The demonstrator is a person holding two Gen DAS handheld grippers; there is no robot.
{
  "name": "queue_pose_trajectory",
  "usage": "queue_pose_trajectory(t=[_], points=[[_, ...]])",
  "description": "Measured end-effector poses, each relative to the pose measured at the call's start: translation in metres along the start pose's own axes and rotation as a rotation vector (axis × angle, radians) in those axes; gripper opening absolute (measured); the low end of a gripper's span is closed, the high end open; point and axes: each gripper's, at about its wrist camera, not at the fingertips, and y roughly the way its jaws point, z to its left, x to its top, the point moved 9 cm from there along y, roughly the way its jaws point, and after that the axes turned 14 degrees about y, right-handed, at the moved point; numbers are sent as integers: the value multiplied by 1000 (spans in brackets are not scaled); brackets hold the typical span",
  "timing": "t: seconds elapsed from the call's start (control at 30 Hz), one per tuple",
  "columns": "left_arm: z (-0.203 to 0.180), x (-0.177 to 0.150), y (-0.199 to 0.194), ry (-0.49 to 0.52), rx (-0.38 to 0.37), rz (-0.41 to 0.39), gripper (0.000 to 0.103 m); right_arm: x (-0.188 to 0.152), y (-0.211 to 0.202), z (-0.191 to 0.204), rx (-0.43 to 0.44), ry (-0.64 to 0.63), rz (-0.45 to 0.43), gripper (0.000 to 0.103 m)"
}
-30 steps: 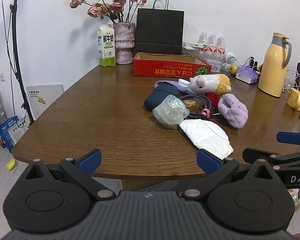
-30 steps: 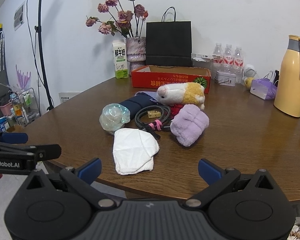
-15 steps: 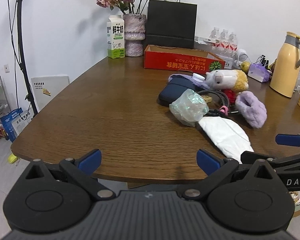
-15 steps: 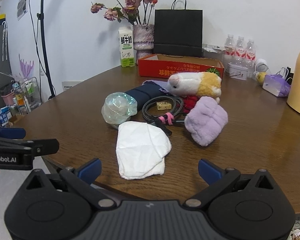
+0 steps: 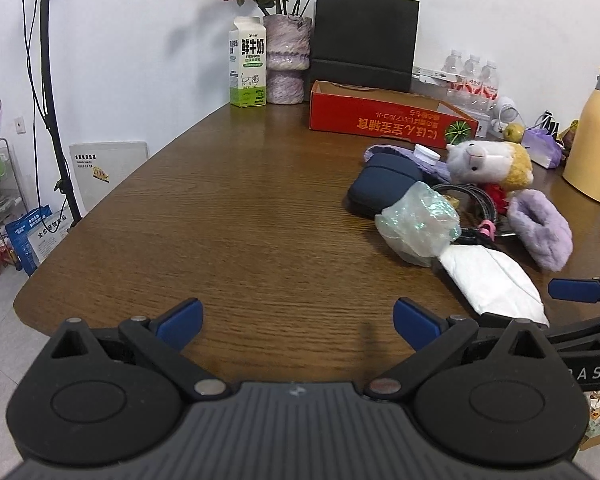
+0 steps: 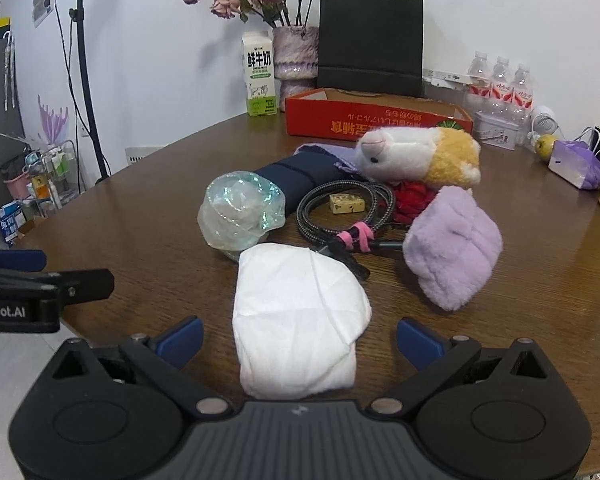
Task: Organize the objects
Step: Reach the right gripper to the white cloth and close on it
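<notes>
I held both the left gripper [image 5: 296,320] and right gripper [image 6: 298,338] spread wide and empty, the white cloth [image 6: 296,320] lying low in the right-wrist frame's centre between the right fingers.

— What sort of place is this?
— A lived-in room, home or small office: a wooden table [image 5: 228,216] against a white wall.
— What shows it?
— Behind the table's red cardboard tray [image 5: 384,118] stand a milk carton [image 5: 248,68], a vase of dried roses [image 5: 286,60], a black paper bag [image 5: 366,40] and water bottles [image 5: 472,76].
</notes>
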Motion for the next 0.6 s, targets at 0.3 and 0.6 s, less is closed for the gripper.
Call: queue_pose_trajectory(t=[0.3, 0.6], points=[[3, 4, 16, 5, -12, 17, 103, 3, 22, 3, -12, -26, 4, 102], [-3, 17, 22, 36, -41, -11, 103, 9, 20, 0, 30, -41, -31, 70]])
